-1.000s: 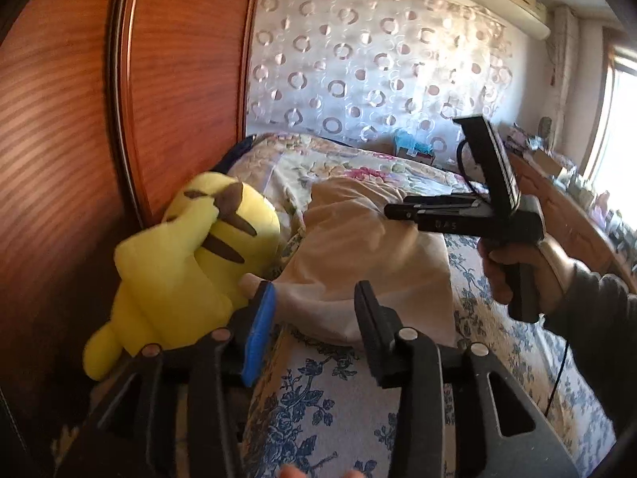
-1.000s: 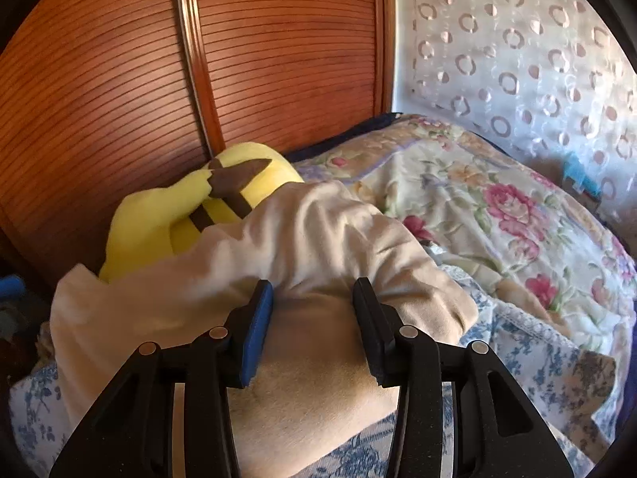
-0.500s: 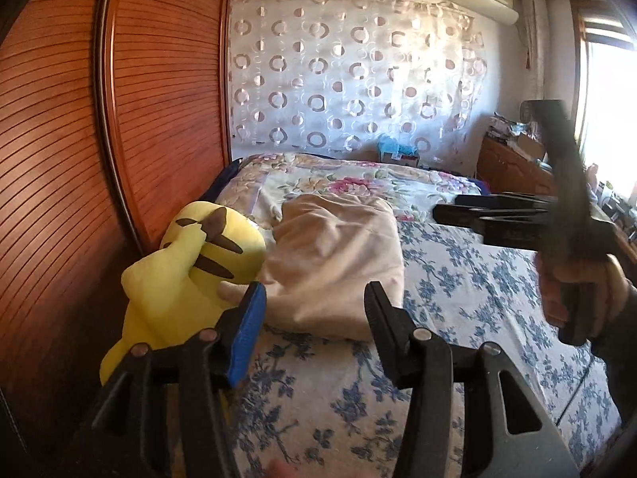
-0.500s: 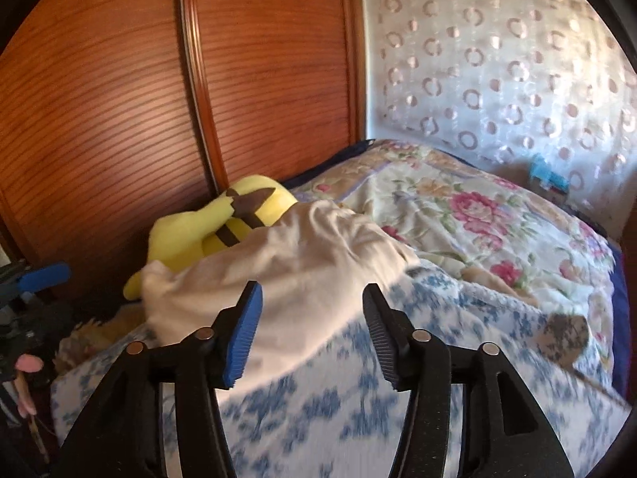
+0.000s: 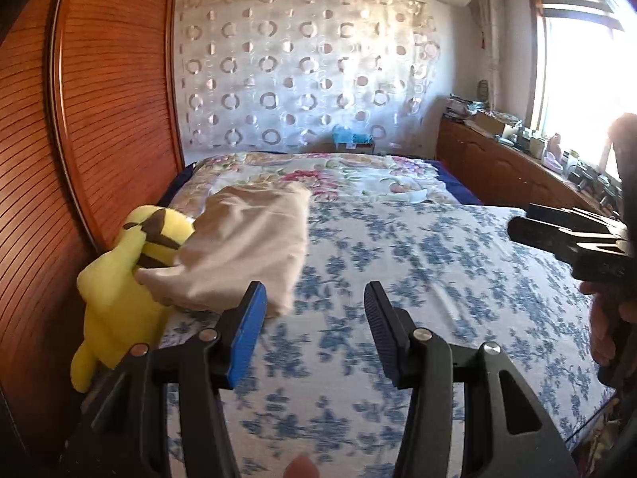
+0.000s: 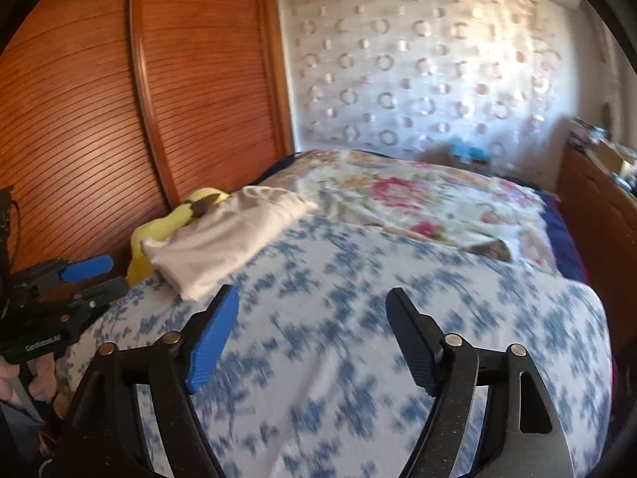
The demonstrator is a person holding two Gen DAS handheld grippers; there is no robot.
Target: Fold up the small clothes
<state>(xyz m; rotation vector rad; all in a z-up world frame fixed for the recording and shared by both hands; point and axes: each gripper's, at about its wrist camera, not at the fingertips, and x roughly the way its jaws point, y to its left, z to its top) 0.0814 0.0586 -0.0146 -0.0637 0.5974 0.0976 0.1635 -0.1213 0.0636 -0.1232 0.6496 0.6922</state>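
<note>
Nearest in L wrist view, the left gripper (image 5: 314, 310) is being held w/ fingers released, nothing between them. In R wrist view the right gripper (image 6: 312, 318) fingers have just been opening wider, also empty, over bare blue-print bed (image 6: 358, 298).

The folded beige garment (image 5: 247, 251) is being seen at approx 11 o'clock from the L fingers, near; from the R fingers it is lying at approx 10–11 o'clock, further off (image 6: 227, 239). L gripper is judged nearer.

Its long axis is running near-to-far, tilted toward 1 o'clock; near end is resting against the yellow plush toy (image 5: 123, 275). Beyond, the floral quilt (image 5: 338, 175) is being seen.
</note>
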